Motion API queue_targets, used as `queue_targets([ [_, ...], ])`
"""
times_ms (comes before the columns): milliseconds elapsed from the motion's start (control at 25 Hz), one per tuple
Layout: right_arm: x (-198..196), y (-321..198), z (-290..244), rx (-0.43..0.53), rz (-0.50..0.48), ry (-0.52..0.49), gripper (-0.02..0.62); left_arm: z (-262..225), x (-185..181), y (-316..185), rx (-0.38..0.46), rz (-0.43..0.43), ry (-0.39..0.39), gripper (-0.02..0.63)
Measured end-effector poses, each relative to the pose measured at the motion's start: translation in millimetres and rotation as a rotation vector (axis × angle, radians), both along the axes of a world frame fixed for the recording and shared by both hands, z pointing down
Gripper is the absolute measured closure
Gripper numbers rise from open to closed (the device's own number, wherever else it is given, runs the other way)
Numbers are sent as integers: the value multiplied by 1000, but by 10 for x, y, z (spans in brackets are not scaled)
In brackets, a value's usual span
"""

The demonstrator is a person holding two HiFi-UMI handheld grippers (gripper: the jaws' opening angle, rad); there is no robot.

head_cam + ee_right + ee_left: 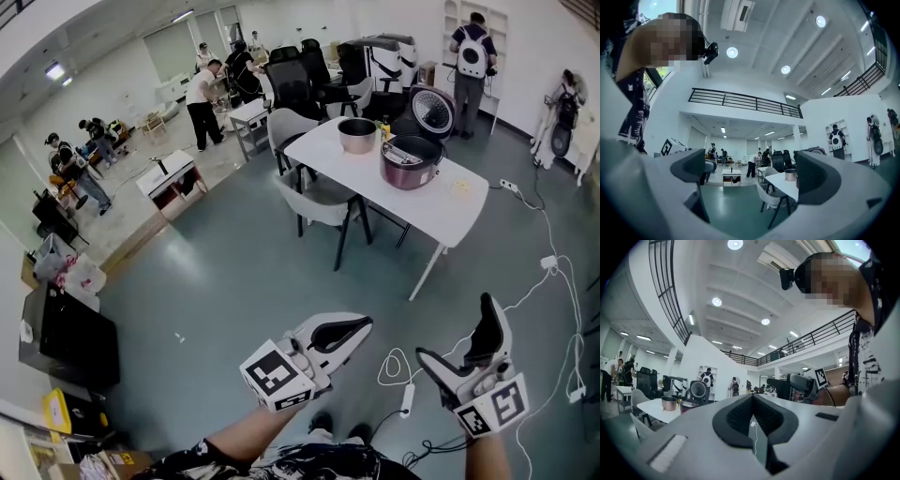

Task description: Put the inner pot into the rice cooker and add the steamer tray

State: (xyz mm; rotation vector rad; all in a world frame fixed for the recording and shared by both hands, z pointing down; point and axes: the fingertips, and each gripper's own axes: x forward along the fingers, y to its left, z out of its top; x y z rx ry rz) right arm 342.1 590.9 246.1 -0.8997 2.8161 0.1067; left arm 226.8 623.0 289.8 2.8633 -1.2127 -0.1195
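Grey-green floor (pixel 234 272) of a busy open hall, white tabletop (pixel 441 202) far ahead. Just left of the rice cooker (pixel 411 161), on that tabletop: copper inner pot (pixel 357 135). Lid (pixel 433 111) raised. Well short of the rice cooker: left hand-held gripper (pixel 364 324) clenched on nothing, right hand-held gripper (pixel 454 327) spread wide, empty.

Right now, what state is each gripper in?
Left gripper: jaws shut, nothing between them.
Right gripper: jaws open, empty.
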Motion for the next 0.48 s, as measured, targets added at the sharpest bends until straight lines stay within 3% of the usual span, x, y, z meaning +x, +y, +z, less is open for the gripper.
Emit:
queue_targets([
  [480,-570,-217,99,-26,18,36,43,55,-611,-158,-14,9,2,601],
])
